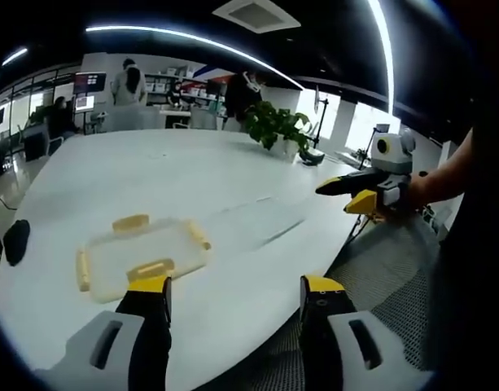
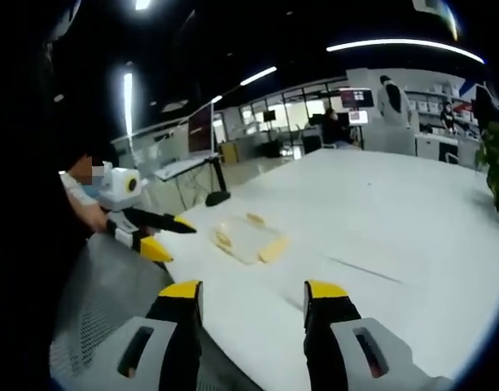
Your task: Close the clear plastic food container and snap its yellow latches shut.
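container: clear plastic, shallow, rectangular, rounded corners; see-through, so the white worktop shows through it
lid: lies flat on top of the container
latches: 4, yellow, 1 on each side; whether they are snapped down cannot be told
pose: flat on the worktop, turned a little askew to its near edge
place: close to the worktop's near edge
right gripper view: container seen small, yellow latch at its near end
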The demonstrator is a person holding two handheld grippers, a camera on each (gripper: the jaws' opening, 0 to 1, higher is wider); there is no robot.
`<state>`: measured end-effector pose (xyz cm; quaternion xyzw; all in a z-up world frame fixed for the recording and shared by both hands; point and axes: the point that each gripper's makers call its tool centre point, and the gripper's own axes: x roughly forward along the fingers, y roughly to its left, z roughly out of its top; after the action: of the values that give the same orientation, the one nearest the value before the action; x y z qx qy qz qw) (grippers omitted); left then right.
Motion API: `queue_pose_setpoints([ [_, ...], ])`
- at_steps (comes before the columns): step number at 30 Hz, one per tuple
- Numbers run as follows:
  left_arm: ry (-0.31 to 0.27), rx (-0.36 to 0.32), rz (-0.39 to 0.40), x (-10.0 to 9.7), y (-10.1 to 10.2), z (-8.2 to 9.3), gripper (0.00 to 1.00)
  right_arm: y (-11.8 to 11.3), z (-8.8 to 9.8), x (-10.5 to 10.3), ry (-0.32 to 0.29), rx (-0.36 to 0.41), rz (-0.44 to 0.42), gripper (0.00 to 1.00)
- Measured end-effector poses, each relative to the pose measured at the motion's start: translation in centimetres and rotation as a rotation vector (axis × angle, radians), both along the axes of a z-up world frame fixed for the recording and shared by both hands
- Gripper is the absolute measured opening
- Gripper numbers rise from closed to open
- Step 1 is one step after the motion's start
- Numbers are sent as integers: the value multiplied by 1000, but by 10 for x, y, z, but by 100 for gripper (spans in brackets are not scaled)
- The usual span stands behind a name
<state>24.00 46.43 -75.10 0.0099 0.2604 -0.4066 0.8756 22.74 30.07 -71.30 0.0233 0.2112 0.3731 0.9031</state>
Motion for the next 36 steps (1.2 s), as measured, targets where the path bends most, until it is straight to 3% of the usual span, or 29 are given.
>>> queue_pose_setpoints([
  [10,2,-16,-8,6,8,8,64,-2,15,8,-20,37,-30,50],
  [13,-14,-29,-9,16,10,17,64,4,25,12,-37,63,-34,52],
  [15,-21,-49,2,24,11,24,64,10,35,19,-21,141,-84,52],
  [23,-30,-66,6,33,21,26,63,41,48,34,-54,164,-53,52],
  [28,-21,-67,10,34,30,25,62,46,64,46,-116,208,-74,50],
  [33,-15,-71,21,33,39,25,60,59,69,49,-183,170,-8,38],
  [36,-18,-64,25,33,44,25,60,50,75,56,-185,191,-40,32],
])
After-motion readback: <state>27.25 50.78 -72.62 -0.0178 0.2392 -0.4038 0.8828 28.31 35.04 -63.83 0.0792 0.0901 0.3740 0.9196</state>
